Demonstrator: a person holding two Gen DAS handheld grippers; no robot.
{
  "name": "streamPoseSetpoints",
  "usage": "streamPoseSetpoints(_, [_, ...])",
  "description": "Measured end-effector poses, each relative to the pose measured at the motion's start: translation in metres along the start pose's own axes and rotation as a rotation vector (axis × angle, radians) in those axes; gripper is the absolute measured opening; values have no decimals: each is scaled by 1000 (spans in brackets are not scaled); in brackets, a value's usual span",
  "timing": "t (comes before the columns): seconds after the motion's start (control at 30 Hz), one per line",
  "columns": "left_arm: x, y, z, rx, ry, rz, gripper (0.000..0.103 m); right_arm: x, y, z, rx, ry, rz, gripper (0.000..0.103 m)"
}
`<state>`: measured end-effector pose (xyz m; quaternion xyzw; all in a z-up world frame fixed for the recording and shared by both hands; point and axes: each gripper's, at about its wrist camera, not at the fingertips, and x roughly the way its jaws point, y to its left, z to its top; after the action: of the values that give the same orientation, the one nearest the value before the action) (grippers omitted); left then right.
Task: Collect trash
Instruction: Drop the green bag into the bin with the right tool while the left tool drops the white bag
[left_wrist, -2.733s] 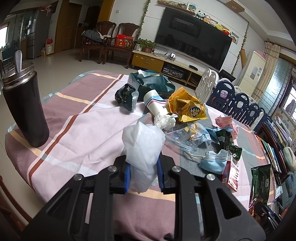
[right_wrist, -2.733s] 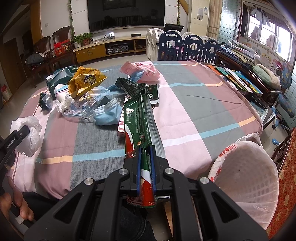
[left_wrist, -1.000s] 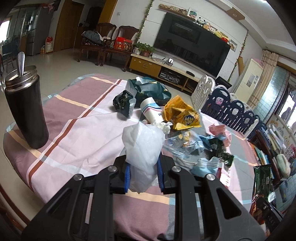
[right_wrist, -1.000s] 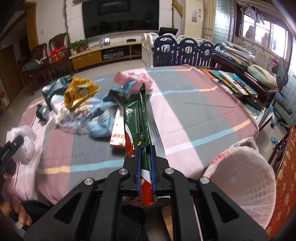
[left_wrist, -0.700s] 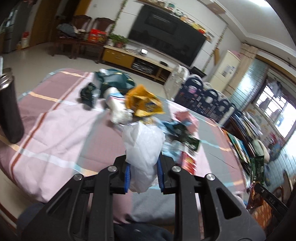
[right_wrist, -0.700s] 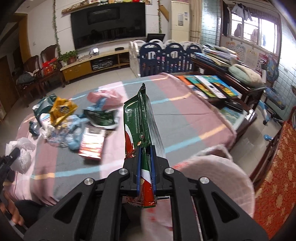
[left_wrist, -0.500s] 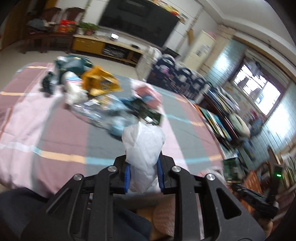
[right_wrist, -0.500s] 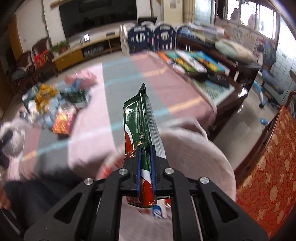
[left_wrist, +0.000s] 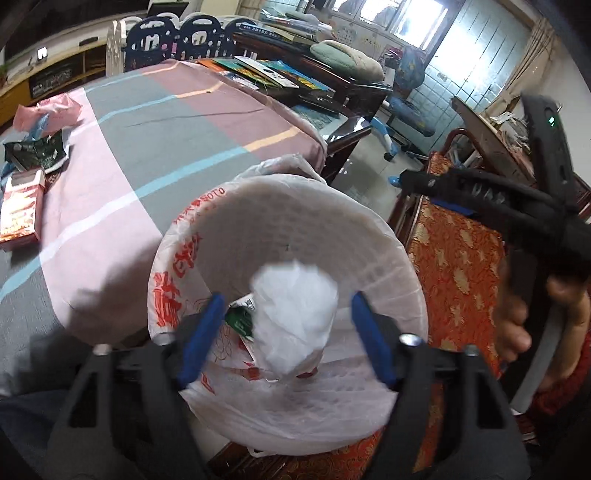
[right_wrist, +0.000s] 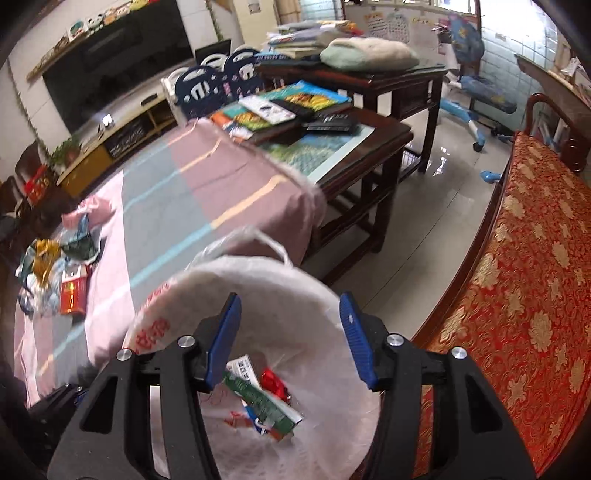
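My left gripper (left_wrist: 287, 296) hangs over the trash bin (left_wrist: 288, 221), which is lined with a white bag printed in red. Its jaws are opening, and the crumpled white plastic bag (left_wrist: 295, 321) drops between the blue pads with a gap on each side. My right gripper (right_wrist: 289, 295) is over the same bin (right_wrist: 258, 269), jaws opening with nothing between them. The green snack wrapper (right_wrist: 258, 398) lies inside the bin among other scraps. In the left wrist view the right gripper's fingers (left_wrist: 443, 184) and the hand holding it show at the right.
Left of the bin, the striped tablecloth (left_wrist: 147, 129) still carries a red box (left_wrist: 20, 206), a green wrapper (left_wrist: 37, 153) and a pink bag (left_wrist: 48, 110). A red-and-gold cushioned seat (right_wrist: 517, 295) stands to the right. A dark wood table with books (right_wrist: 332, 122) stands behind.
Both grippers swung from over the table to above the bin. The right one opened and the green wrapper fell in. The left one opened and let go of the white bag.
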<state>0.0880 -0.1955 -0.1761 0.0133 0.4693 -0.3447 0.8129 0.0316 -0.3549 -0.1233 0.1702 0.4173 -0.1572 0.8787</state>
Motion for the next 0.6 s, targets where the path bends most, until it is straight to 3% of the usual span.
streamPoseSetpoints(0.07, [-4,4,1,-6,-17,23,81,-3,2,3,0,-21,-2,58])
streamPoseSetpoints(0.13, [-18,17,2,-38,-66,108,83,-4,9,4,-6,-25,-2,58])
streamPoseSetpoints(0.27, [-62,74,3,-184,-146,240,85,-5,38,4,-38,-15,30,58])
streamPoseSetpoints(0.6, [-163,209,-44,-563,-315,481,86,-9,174,-16,-255,25,161,61])
